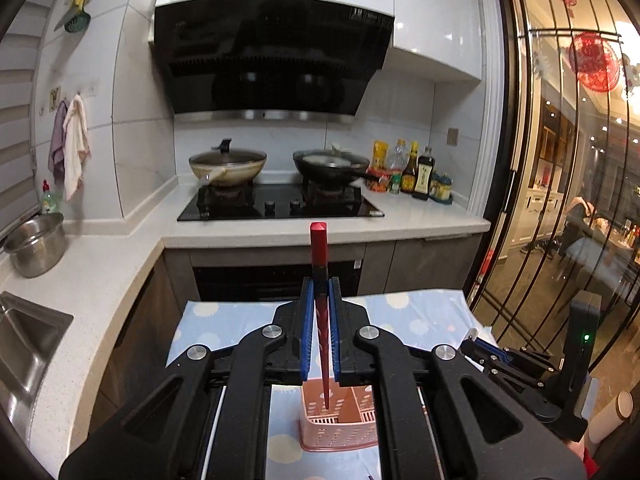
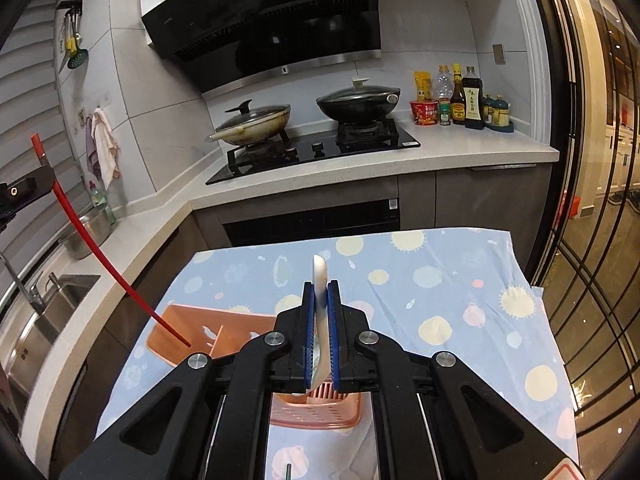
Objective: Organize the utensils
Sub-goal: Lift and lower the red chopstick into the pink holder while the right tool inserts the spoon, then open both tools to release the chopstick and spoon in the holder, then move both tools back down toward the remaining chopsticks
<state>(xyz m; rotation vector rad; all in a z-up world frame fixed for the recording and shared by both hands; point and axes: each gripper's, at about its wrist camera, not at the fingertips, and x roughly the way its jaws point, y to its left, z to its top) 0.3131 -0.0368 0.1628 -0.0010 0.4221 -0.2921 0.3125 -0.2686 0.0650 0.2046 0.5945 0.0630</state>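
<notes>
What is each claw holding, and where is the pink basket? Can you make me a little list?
left gripper: shut on red chopstick, tip pointing down into pink basket
right gripper: shut on white spoon, above the basket
basket place: on the dotted blue cloth
behind: two lidded pans on the stove

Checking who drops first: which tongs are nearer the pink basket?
Hard to call. Left tongs hold the red chopstick, tip in the pink basket; right tongs hold the white spoon just above it.

Perforated pink plastic basket (image 1: 338, 428); glossy red chopstick (image 1: 320, 280); printed cloth (image 2: 440, 280).
</notes>
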